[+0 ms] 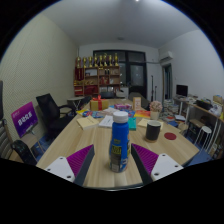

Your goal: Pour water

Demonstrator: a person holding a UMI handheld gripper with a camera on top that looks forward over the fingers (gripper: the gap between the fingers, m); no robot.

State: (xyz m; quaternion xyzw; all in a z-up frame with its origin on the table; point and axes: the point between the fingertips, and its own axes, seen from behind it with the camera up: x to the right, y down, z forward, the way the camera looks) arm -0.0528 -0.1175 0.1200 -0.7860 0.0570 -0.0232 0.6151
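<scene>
Claw (pixel 112 165) spread wide, clear plastic bottle (pixel 119 141) with blue cap and blue label upright between the fingers near the front edge of the wooden desk (pixel 95 175), gaps either side. Likely to slip or tip if squeezed off-centre: smooth round wall, tall narrow shape. Dark cup (pixel 153 130) just beyond, toward the right edge

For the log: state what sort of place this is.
Probably an office or workroom. A cluttered wooden table has black office chairs beside it, and shelves line the far wall. A blue bottle stands between the open gripper fingers.
</scene>
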